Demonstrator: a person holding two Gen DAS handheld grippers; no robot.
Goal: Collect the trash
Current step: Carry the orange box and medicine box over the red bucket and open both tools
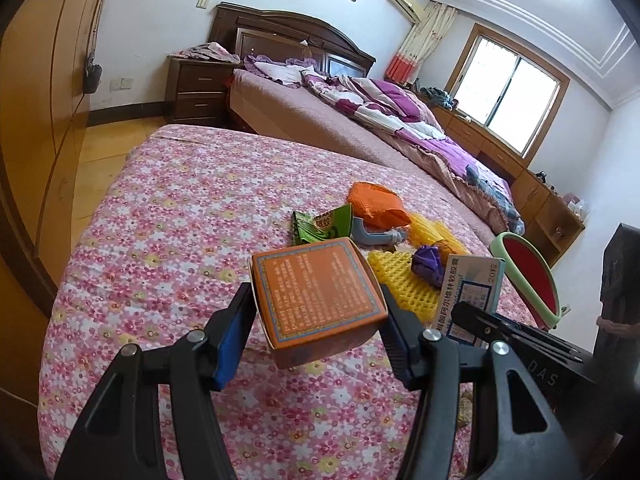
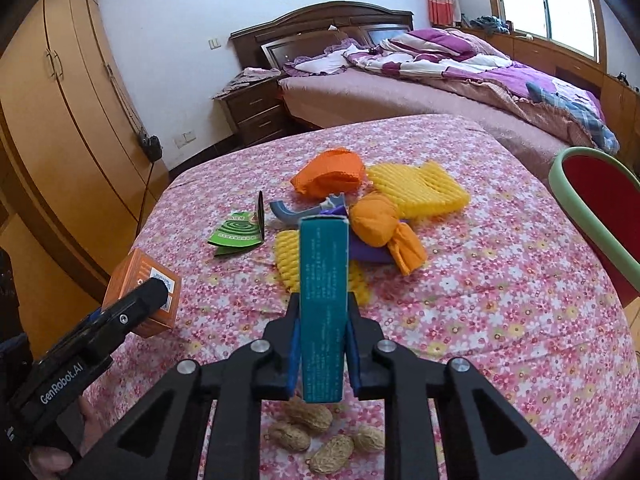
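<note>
My left gripper (image 1: 316, 312) is shut on an orange box (image 1: 318, 292), held just above the floral table (image 1: 160, 240); the box also shows in the right wrist view (image 2: 140, 292). My right gripper (image 2: 323, 320) is shut on a teal medicine box (image 2: 323, 300), seen white-faced in the left wrist view (image 1: 472, 296). Trash lies on the table beyond: a green packet (image 2: 238, 234), orange net (image 2: 330, 174), yellow foam net (image 2: 416, 190), orange wrapper (image 2: 380, 228), purple wrapper (image 1: 428, 264), a grey plastic piece (image 2: 292, 212). Several peanuts (image 2: 312, 428) lie under my right gripper.
A green-rimmed red bin (image 2: 596, 208) stands at the table's right edge, also in the left wrist view (image 1: 528, 276). A bed (image 1: 360, 120) lies beyond the table, a nightstand (image 1: 200, 92) and wardrobe (image 1: 44, 120) to the left.
</note>
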